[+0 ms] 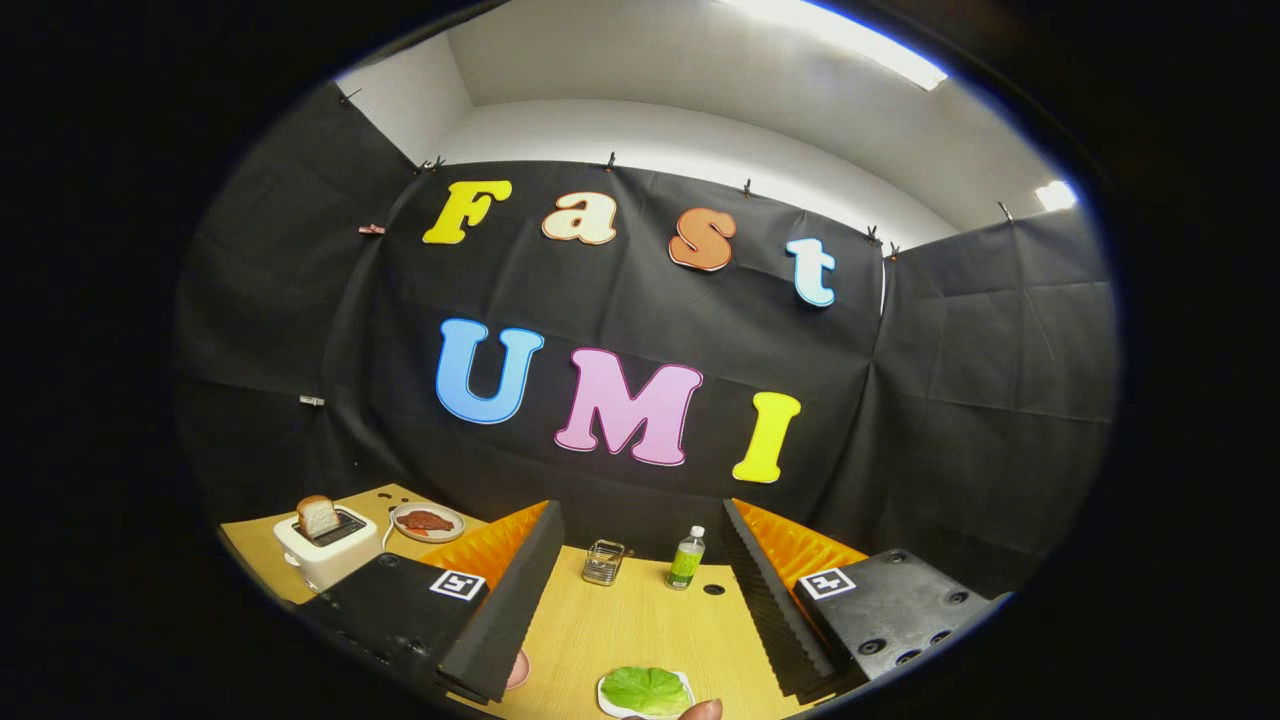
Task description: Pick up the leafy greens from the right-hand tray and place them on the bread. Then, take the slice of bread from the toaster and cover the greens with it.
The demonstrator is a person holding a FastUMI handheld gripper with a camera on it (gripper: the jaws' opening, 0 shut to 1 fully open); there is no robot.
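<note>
Fingers (640, 600) spread wide, holding nothing, leafy greens (645, 689) on tray (606, 700) between them

A small wire basket (604, 562) stood on the wooden table (620, 630), with a green bottle (686, 559) with a white cap upright just beside it. A plate (428, 521) of red food lay near the booth wall (980, 380).
</note>
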